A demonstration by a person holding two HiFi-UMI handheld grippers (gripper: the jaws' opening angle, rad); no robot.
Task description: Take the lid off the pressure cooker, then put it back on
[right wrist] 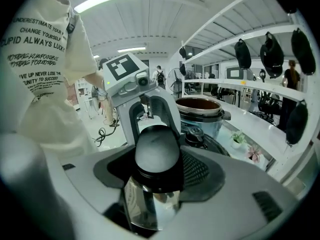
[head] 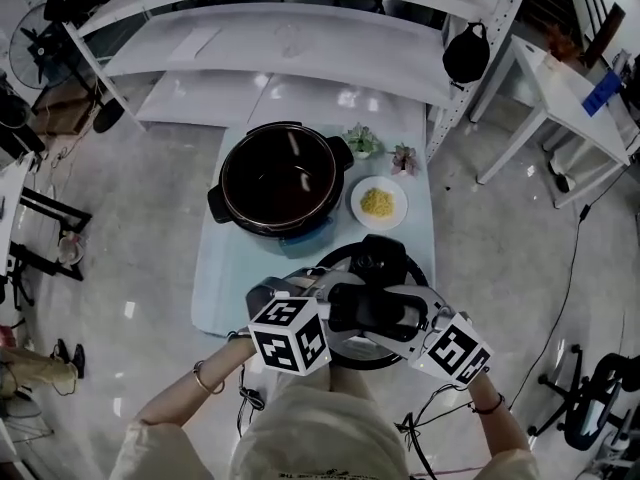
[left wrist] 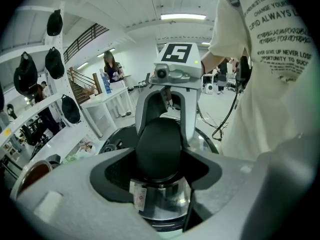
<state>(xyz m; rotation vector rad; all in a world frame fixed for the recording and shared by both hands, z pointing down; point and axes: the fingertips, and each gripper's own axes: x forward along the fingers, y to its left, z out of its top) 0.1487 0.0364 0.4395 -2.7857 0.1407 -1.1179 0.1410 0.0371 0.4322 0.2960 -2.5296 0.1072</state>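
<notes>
The black pressure cooker (head: 278,178) stands open on the pale blue table (head: 225,278), its dark inner pot showing; it also appears at the back of the right gripper view (right wrist: 200,109). The round lid (head: 352,353) hangs in front of my body, nearer than the cooker. Its black handle (head: 372,308) is clamped from both ends. My left gripper (head: 335,303) is shut on the handle's left end (left wrist: 159,149). My right gripper (head: 415,316) is shut on the other end (right wrist: 157,151). The lid's shiny steel (left wrist: 162,201) shows below the jaws.
A white plate of yellow food (head: 378,203) lies right of the cooker. Two small potted plants (head: 360,140) (head: 404,158) stand at the table's far edge. White shelves (head: 300,48) run behind, with a white side table (head: 570,98) to the right. Cables lie on the floor.
</notes>
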